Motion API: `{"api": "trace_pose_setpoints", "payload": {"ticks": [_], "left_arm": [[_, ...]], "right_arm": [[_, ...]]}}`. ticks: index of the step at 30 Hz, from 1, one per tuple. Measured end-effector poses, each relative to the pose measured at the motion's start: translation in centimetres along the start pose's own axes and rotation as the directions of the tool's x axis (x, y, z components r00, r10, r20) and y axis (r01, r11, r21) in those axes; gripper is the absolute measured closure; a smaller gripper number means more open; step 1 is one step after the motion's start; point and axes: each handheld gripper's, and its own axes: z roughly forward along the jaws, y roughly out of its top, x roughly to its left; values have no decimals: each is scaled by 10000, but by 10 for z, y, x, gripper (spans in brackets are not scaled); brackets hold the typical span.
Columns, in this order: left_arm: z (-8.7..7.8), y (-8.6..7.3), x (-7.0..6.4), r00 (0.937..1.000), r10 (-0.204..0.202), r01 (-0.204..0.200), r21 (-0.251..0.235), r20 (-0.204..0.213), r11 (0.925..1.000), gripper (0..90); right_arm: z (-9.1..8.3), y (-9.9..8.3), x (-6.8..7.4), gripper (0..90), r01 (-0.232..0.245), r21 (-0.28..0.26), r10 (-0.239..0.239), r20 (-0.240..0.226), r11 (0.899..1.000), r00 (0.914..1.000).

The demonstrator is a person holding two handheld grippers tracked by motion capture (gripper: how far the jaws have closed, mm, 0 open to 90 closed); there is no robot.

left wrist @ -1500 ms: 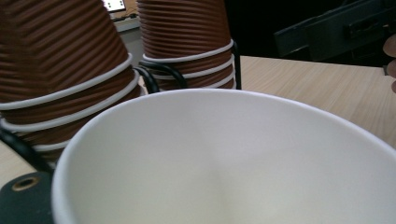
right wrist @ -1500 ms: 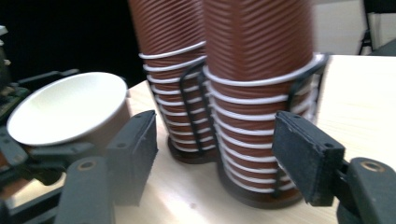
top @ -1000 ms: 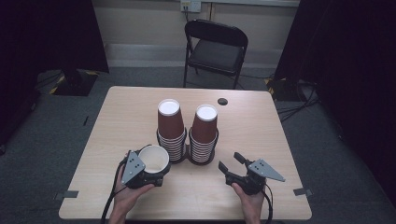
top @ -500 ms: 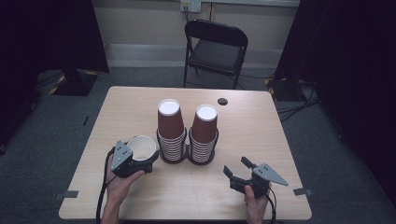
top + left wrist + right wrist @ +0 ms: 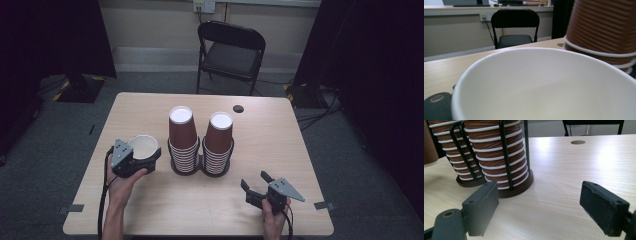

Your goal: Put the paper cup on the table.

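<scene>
From the high view I see my left gripper [image 5: 145,159] clamped on a single cup [image 5: 143,147], mouth up, held just left of the left stack of cups [image 5: 182,142]. The cup's axis runs upright, parallel to the stacks, which sit upside down in a wire holder [image 5: 200,167]. The right gripper [image 5: 256,184] rests well apart, near the front right of the table [image 5: 280,130], so the left hand is the nearer one for any move to the stacks.

In the left gripper view the cup [image 5: 544,82] sits right under the camera, its white inside facing up, with the left stack [image 5: 604,27] close by.

In the right gripper view my jaws stand wide apart with nothing between them, and the right stack [image 5: 499,152] lies ahead and off to one side.
</scene>
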Motion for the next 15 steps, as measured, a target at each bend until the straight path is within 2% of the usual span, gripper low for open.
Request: {"api": "trace_pose_setpoints", "payload": {"ticks": [1, 4, 7, 8, 9, 13, 15], "left_arm": [[0, 0, 0, 10000, 0, 0, 0, 0, 10000, 78], [7, 1, 9, 9990, -426, 422, -213, -161, 9989, 78], [12, 3, 12, 9989, -379, 374, -210, -263, 9991, 77], [15, 5, 14, 9992, -335, 333, -73, -217, 9994, 77], [17, 5, 15, 9997, -184, 182, -116, -163, 9998, 75], [28, 3, 21, 9997, -198, 196, -121, -164, 9997, 75], [36, 1, 24, 9992, -329, 328, -41, -229, 9995, 75]], "right_arm": [[0, 0, 0, 146, 0, 0, 0, 0, 10000, 10000], [0, 0, 1, 145, 161, -72, -161, 18, 9998, 9999], [0, 0, 2, 141, 226, -57, -226, 24, 9997, 9997], [0, 0, 2, 141, 248, -61, -248, 15, 9997, 9997], [0, 0, 2, 137, 312, -82, -312, -27, 9995, 9995], [-3, -2, 1, 137, 250, -433, -254, -100, 9987, 9996], [-3, -2, 2, 137, 294, -493, -300, -116, 9983, 9995]]}}
